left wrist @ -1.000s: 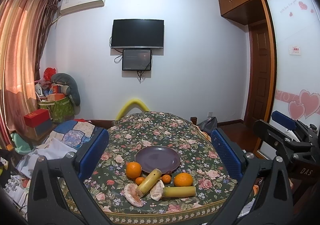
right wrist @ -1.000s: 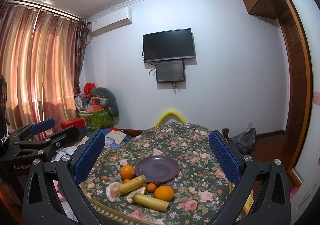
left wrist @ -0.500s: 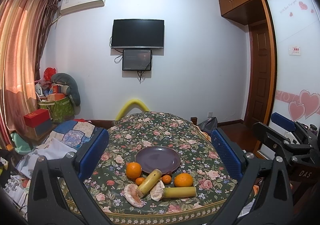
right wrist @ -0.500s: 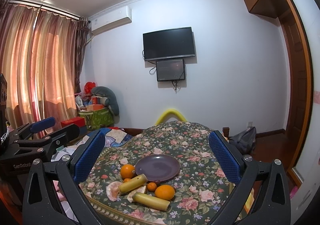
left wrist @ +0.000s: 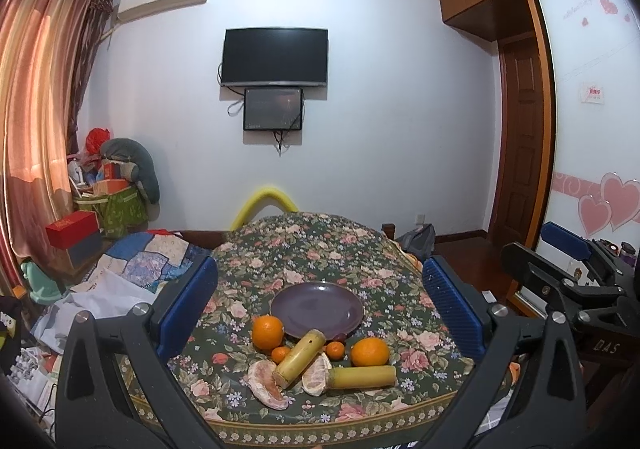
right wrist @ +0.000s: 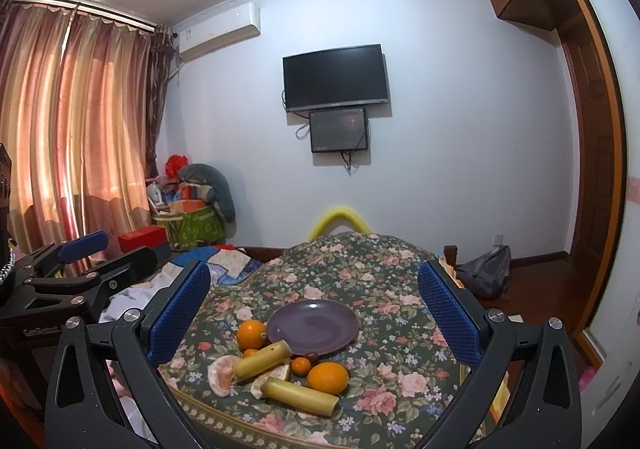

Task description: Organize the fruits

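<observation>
Purple round plate (left wrist: 317, 309): bare, on the floral-patterned tablecloth (left wrist: 320, 253), behind the fruit.
Large oranges: one (left wrist: 267, 332) touching the plate's left rim, one (left wrist: 369, 351) near its right front.
Small tangerines (left wrist: 335, 350): two, flanking a tilted yellow-green cane stick (left wrist: 299, 358).
Second cane stick (left wrist: 362, 376): lying flat at the front.
Peeled pomelo segments (left wrist: 266, 385): beside the sticks.
Left gripper (left wrist: 320, 309): blue pads wide apart, empty, above the table.
Right gripper (right wrist: 312, 313): likewise spread, holding nothing.
</observation>
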A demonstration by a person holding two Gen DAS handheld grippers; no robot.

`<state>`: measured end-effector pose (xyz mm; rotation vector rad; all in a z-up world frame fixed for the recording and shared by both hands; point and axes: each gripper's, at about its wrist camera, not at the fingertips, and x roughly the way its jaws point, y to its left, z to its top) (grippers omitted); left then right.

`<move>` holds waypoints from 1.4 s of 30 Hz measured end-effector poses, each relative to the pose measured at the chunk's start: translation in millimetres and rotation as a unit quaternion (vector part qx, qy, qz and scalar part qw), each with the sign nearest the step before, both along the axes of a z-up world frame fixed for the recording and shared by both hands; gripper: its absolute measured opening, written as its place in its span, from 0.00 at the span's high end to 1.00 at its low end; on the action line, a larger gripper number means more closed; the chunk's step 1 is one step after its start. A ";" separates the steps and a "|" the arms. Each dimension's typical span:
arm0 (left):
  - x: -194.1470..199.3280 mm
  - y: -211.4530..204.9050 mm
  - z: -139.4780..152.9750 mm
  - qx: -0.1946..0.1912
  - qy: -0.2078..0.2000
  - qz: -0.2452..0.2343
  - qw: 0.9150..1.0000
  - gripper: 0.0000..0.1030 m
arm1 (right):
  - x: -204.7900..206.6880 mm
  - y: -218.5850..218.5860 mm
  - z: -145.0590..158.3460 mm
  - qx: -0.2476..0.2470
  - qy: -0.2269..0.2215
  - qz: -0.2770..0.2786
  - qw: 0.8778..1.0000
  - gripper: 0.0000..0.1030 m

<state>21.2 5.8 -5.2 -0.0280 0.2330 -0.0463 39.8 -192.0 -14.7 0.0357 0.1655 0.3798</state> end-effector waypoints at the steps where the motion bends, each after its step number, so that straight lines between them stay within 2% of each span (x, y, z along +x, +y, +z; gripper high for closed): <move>1: 2.5 0.7 -1.7 -0.001 0.003 0.001 1.000 0.00 | 2.7 0.9 -2.4 -0.003 0.004 -0.002 1.000 0.00; 7: 23.3 7.1 -19.9 -0.001 0.043 0.000 0.999 0.00 | 18.8 6.5 -16.1 -0.018 0.039 0.005 0.999 0.00; 17: 66.4 30.4 -62.3 -0.014 0.101 0.027 0.994 0.01 | 45.4 23.6 -49.5 -0.068 0.078 0.022 0.994 0.00; 19: 75.2 36.9 -72.7 -0.016 0.115 0.033 0.993 0.08 | 53.7 25.1 -56.1 -0.071 0.096 0.030 0.992 0.00; 21: 84.6 43.2 -83.0 -0.018 0.133 0.031 0.990 0.19 | 62.4 27.0 -65.4 -0.074 0.119 0.042 0.989 0.00; 26: 106.9 56.0 -109.7 -0.029 0.181 0.031 0.983 0.33 | 83.1 32.2 -85.5 -0.089 0.166 0.049 0.981 0.02; 33: 140.1 61.6 -142.9 -0.045 0.238 0.013 0.970 0.42 | 118.7 29.3 -115.3 -0.083 0.240 0.053 0.966 0.17; 36: 154.3 56.4 -155.5 -0.042 0.255 -0.001 0.966 0.45 | 131.9 26.2 -126.4 -0.079 0.265 0.053 0.960 0.19; 42: 181.7 43.4 -179.3 -0.033 0.295 -0.035 0.954 0.54 | 146.3 28.8 -140.5 -0.081 0.286 0.056 0.953 0.19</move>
